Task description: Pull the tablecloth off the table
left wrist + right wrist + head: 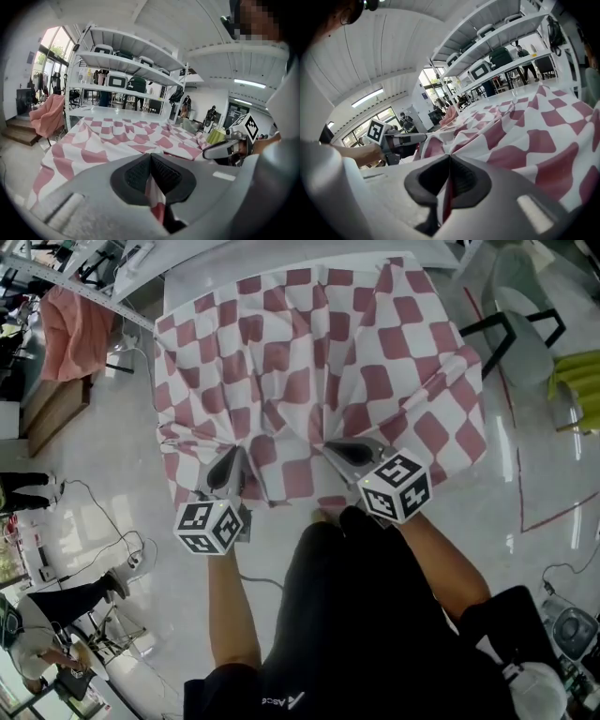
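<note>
Table [225,271] w/ checked tablecloth [309,362] | L claw [234,454], R claw [330,446] both clamped on hem | shirt logo [281,699] unreadable

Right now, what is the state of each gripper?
Left gripper: closed on the tablecloth.
Right gripper: closed on the tablecloth too.

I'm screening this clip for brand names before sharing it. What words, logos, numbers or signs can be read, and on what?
Nothing reads clearly.
On the person's black top: a small white logo print near the picture's bottom edge, too small to read.
On the left gripper and right gripper: black-and-white square markers, no letters or digits.
On the tablecloth: pink-and-white checks only, no print.
</note>
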`<state>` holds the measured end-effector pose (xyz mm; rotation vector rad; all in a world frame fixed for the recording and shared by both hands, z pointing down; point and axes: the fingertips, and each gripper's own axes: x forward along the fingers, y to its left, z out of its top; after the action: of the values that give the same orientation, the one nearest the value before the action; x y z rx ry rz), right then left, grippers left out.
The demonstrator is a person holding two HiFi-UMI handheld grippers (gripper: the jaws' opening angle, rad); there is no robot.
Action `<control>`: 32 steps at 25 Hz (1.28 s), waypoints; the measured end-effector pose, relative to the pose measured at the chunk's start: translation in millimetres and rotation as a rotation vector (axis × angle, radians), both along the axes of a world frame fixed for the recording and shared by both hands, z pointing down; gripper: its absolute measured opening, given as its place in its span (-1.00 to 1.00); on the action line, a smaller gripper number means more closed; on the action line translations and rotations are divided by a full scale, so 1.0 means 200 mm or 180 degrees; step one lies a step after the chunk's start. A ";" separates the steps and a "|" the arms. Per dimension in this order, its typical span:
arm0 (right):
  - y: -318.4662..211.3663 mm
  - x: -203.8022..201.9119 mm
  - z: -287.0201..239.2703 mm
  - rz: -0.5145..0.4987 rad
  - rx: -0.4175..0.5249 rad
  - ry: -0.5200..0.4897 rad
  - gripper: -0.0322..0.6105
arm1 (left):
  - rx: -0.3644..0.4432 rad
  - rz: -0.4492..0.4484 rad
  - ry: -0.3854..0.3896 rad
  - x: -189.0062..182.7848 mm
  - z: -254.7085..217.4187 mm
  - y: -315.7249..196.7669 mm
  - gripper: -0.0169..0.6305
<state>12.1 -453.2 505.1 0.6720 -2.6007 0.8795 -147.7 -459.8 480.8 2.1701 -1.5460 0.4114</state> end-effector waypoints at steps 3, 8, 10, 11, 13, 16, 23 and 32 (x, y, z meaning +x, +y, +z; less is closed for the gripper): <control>0.21 -0.03 -0.10 -0.0013 0.0135 -0.0143 -0.88 | 0.0254 0.0028 0.0139 -0.01 -0.12 0.21 -0.91; 0.49 -0.05 -0.28 0.0054 0.0397 -0.0440 -0.88 | 0.0772 0.0092 0.0483 0.01 -0.33 0.51 -0.91; 0.62 -0.05 -0.35 0.0131 0.0475 -0.0557 -0.88 | 0.0947 0.0095 0.0575 0.01 -0.41 0.65 -0.91; 0.70 -0.06 -0.39 0.0171 0.0528 -0.0598 -0.88 | 0.1020 0.0089 0.0601 0.00 -0.46 0.73 -0.91; 0.86 -0.09 -0.47 0.0241 0.0652 -0.0636 -0.88 | 0.1150 0.0071 0.0643 -0.03 -0.57 0.89 -0.91; 1.09 -0.12 -0.59 0.0323 0.0813 -0.0656 -0.88 | 0.1337 0.0088 0.0715 -0.08 -0.71 1.15 -0.91; 1.47 -0.01 -0.73 0.0473 0.0897 -0.0792 -0.88 | 0.1534 0.0116 0.0941 0.03 -0.84 1.57 -0.91; 2.05 0.39 -0.92 0.0278 0.0965 -0.1229 -0.88 | 0.1655 0.0037 0.0924 0.48 -0.98 2.16 -0.91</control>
<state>90.9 -44.0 321.7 0.7618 -3.1141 0.7013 -52.3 -26.9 285.5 2.4736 -1.5965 -0.3331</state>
